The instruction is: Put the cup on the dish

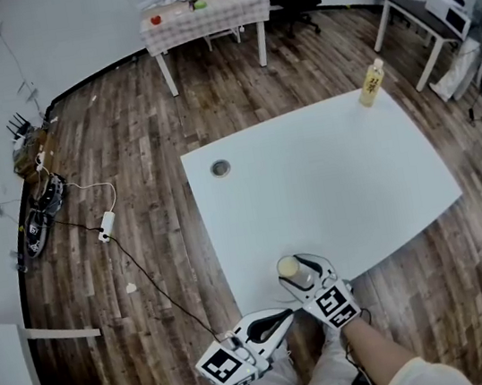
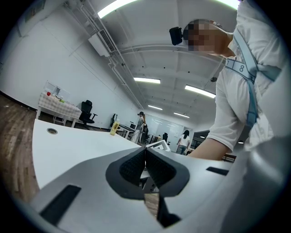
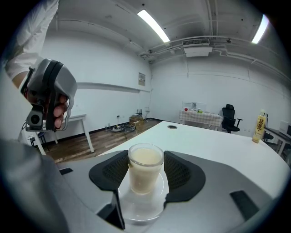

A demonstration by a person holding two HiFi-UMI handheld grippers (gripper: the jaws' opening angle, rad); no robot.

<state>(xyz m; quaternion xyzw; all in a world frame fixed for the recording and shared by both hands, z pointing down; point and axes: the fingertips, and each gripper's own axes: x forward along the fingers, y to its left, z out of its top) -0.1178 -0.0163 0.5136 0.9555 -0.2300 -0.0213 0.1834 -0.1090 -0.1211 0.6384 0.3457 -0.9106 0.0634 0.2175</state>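
A clear glass cup full of a milky drink stands upright on a small clear dish. Both sit at the near edge of the white table. My right gripper has a dark pad against each side of the cup and is shut on it. In the head view the cup shows between the right gripper's jaws; the dish is hidden there. My left gripper hangs off the table near my lap. In its own view the left gripper is shut, pads together, holding nothing.
A yellow bottle stands at the table's far right corner, and a round cable hole sits near its far left. Farther off are a checked table, a desk at the right, and cables on the wooden floor.
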